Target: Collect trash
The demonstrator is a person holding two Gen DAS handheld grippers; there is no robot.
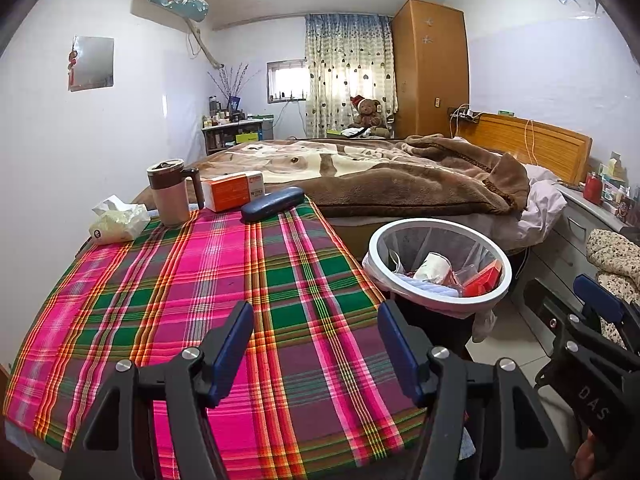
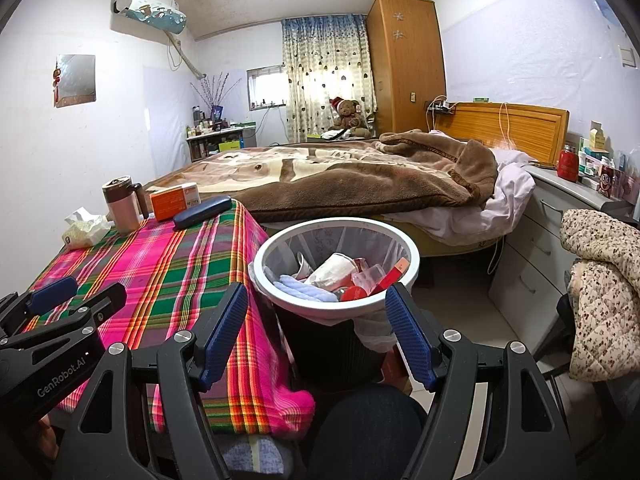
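Beside the bench [image 1: 280,280], the trash bin [image 2: 336,308] sits just ahead of the right tongs [image 2: 316,336]. Both right and left tongs [image 1: 316,344] gape open, empty

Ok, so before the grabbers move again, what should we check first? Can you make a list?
1. Left gripper empty, jaws apart: ok.
2. Right gripper empty, jaws apart: ok.
3. Trash bin upright beside the table, top uncovered: ok.
4. Room left in the bin: ok, the rubbish sits below the rim.
5. Loose trash left on the plaid tablecloth: cannot tell. Only a mug, an orange box, a dark case and a tissue pack show, and those look like keepers.
6. Trash on the floor: cannot tell, mostly hidden.
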